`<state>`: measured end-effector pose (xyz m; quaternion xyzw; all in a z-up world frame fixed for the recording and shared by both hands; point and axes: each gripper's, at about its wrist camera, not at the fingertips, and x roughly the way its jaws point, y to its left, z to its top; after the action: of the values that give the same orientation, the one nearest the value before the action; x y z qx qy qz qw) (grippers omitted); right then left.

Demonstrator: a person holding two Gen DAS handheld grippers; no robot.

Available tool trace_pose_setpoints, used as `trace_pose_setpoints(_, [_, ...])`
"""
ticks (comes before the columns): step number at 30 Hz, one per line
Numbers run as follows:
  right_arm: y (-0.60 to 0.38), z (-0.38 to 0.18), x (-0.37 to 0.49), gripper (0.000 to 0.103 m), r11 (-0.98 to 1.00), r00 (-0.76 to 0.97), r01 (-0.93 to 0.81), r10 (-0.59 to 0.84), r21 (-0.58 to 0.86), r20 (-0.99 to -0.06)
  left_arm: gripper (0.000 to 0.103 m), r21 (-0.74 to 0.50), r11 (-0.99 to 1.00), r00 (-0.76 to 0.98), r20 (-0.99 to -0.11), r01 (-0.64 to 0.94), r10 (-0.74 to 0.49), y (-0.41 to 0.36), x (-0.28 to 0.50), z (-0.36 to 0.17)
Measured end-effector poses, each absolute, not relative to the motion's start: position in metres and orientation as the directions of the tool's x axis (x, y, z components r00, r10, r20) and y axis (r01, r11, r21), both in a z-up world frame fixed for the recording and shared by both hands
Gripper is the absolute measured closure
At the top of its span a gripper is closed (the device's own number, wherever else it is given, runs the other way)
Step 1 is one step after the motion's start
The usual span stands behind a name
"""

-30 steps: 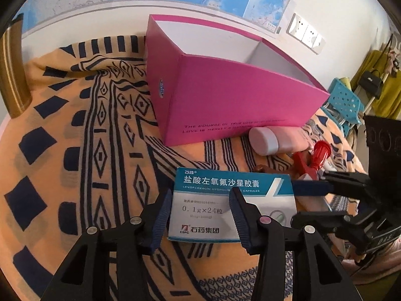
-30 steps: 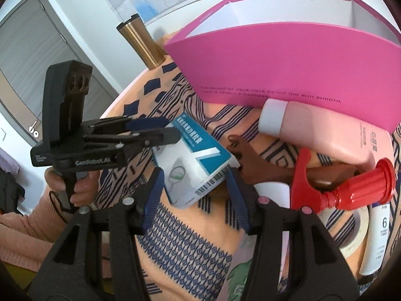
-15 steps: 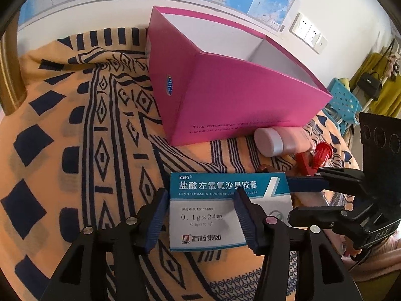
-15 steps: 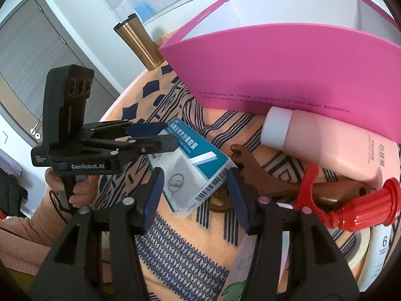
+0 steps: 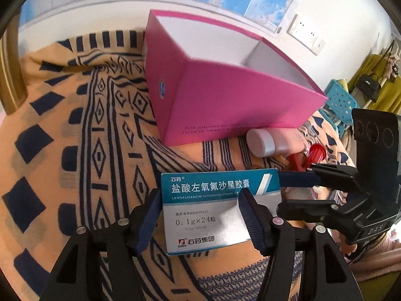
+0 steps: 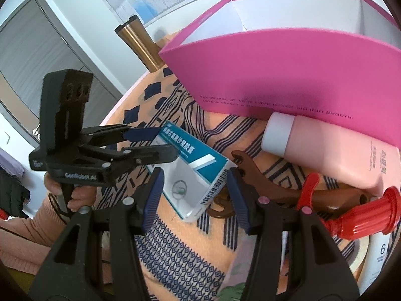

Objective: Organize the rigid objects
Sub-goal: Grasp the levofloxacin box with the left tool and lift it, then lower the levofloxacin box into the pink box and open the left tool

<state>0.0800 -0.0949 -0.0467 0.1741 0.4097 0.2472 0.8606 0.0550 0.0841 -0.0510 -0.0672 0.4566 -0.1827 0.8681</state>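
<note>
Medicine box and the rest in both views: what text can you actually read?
Medicine box: "盐酸左氧氟沙星胶囊", "LEVOFLOXACIN HYDROCHLORIDE", "0.1g×24粒", "石药集团", "CSPC".
Pink box: "THE COURSE OF TRUE LOVE NEVER DID RUN SMOOTH"; second line too blurred.
Left gripper body: "GenRobot.AI".
Right gripper body: "DAS".
White tube: "6"; smaller print unreadable.
Pink bottle: print too small.

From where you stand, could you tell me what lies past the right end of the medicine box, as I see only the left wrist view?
Observer: A brown wooden handle lies on the cloth right beside the medicine box, at its barcode end.
Operator: Thank you. Has the right gripper clamped the box?
Observer: No. The right gripper is open, with one finger on either side of that barcode end.
Operator: Is anything else crowded in there?
Observer: Yes, a tape roll and a white tube lie beside the red spray head.
</note>
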Motion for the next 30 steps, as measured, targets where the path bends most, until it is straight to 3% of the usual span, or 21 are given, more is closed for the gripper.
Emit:
trace_pose_setpoints(14, [-0.114, 0.003, 0.064, 0.048, 0.837, 0.636, -0.339, 0.541, 0.43, -0.55, 0.04, -0.263, 0.926, 0.684, -0.624, 0.272, -0.378, 0.069, 0.035, 0.02])
trace_pose_setpoints(30, [-0.146, 0.062, 0.075, 0.048, 0.876, 0.756, -0.353, 0.474, 0.328, -0.452, 0.04, -0.233, 0.926, 0.733, -0.565, 0.298, -0.378, 0.051, 0.058, 0.06])
